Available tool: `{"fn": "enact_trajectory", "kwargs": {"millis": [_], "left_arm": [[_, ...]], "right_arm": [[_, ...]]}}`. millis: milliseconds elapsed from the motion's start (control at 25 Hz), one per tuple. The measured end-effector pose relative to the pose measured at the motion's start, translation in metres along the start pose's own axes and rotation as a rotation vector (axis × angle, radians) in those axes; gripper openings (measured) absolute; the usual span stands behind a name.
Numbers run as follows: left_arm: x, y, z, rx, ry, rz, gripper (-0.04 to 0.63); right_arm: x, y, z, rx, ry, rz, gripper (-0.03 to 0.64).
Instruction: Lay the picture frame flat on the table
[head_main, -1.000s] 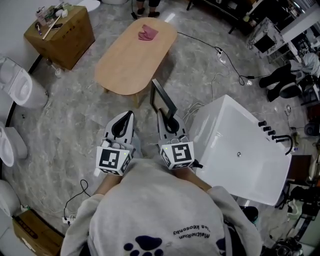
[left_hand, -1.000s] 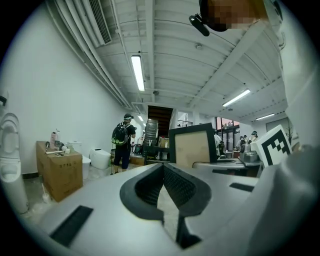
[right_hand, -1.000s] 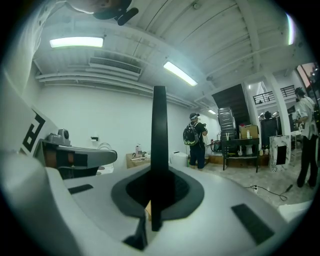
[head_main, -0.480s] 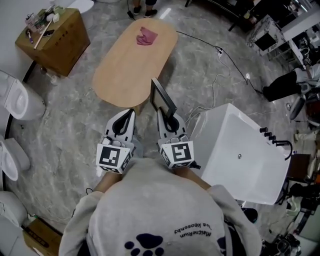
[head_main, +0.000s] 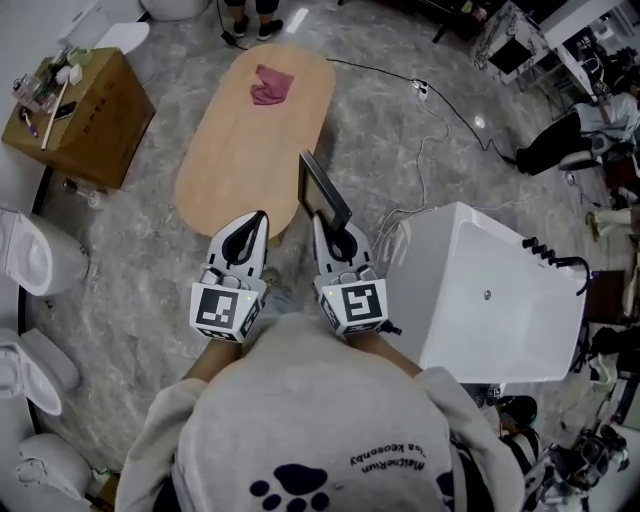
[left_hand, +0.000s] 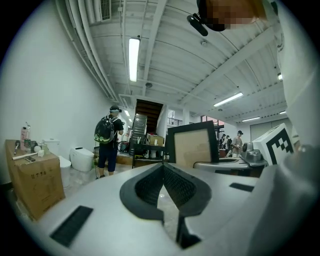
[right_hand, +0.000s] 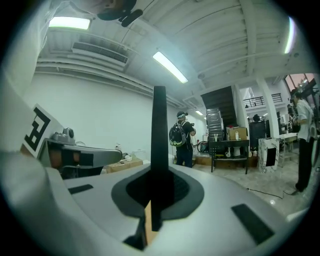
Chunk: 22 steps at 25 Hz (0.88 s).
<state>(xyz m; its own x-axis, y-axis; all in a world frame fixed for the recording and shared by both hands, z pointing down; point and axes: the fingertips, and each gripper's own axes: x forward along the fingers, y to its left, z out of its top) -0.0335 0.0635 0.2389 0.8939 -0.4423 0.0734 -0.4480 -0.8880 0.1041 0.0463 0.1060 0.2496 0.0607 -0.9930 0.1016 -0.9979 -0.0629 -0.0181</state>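
Picture frame: the picture frame (head_main: 322, 195) stands upright and edge-on in the right claw, in the air at the near end of the worktop (head_main: 230, 150) and not yet on it.
Right claw: the right claw (head_main: 326, 228) is closed on the frame's lower border; its own view shows the dark edge (right_hand: 159, 145) rising from between the jaws.
Left claw: the left claw (head_main: 258, 222) is closed with nothing in it, level with the right one at the worktop's near end.
Handling: it looks like a stiff, light, flat panel with a thin dark border around a pale centre (left_hand: 192, 145). A glazed face is likely, so it should go down gently. Pinched at one narrow edge, it could swing in the grip.
Where to hold: on the border, never the centre. The free claw could steady the opposite border as it tips over.
Count: one picture frame, two claws, one worktop.
Also on the worktop: one pink cloth (head_main: 268, 85) at the far end, well apart from the frame.
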Motion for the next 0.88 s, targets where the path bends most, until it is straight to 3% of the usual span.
{"fn": "enact_trajectory", "kwargs": {"millis": [160, 480, 680, 880], "left_arm": [[0.016, 0.011, 0.001, 0.004, -0.012, -0.029, 0.011], [0.020, 0.023, -0.012, -0.048, 0.008, 0.001, 0.011], [0.026, 0.029, -0.015, -0.054, 0.017, 0.029, 0.011], [0.038, 0.050, -0.012, -0.066, 0.009, 0.137, 0.011]], "right_arm": [[0.007, -0.008, -0.003, -0.001, 0.004, -0.040, 0.018], [0.010, -0.023, -0.011, 0.002, 0.046, -0.057, 0.018], [0.029, -0.028, -0.010, 0.007, 0.047, -0.021, 0.018], [0.068, -0.028, -0.008, 0.000, 0.059, 0.111, 0.018]]}}
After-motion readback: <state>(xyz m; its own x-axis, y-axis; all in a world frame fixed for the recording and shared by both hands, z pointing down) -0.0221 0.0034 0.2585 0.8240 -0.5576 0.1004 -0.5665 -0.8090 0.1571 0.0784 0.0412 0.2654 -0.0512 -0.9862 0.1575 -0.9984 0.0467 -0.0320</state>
